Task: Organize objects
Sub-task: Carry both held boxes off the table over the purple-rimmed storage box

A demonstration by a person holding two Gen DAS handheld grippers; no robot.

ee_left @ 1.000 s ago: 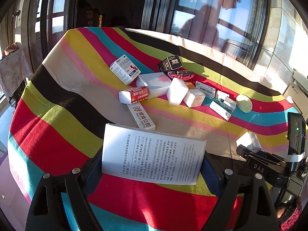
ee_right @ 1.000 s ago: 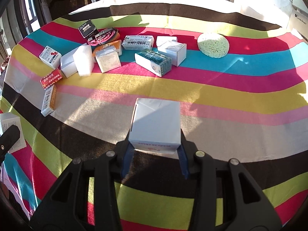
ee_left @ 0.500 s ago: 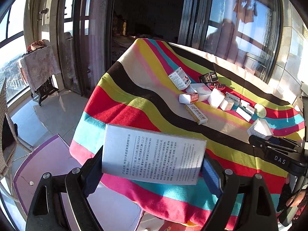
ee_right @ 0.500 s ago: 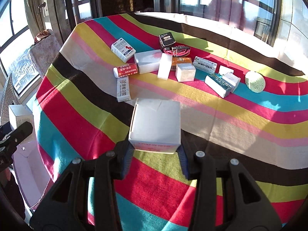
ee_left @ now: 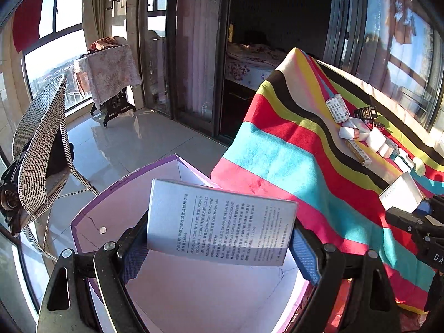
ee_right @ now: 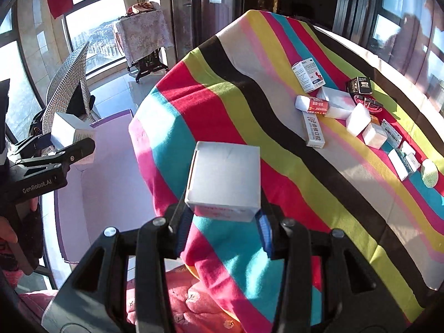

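Between left gripper pads: printed box

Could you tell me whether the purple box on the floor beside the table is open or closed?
Open. The purple box has no lid over it, and the left wrist view looks straight down onto its pale inner floor.

- The left gripper is clamping a wide grey-white cardboard box with black printed text between its 2 blue-padded fingers.
- That box is hanging over an open purple-rimmed carton with a pale lining standing on the tiled floor.
- At the right edge, the right gripper is gripping a small white box.
- Several small boxes are lying on the striped multicoloured tablecloth.
- A woven wicker chair is standing at the left.
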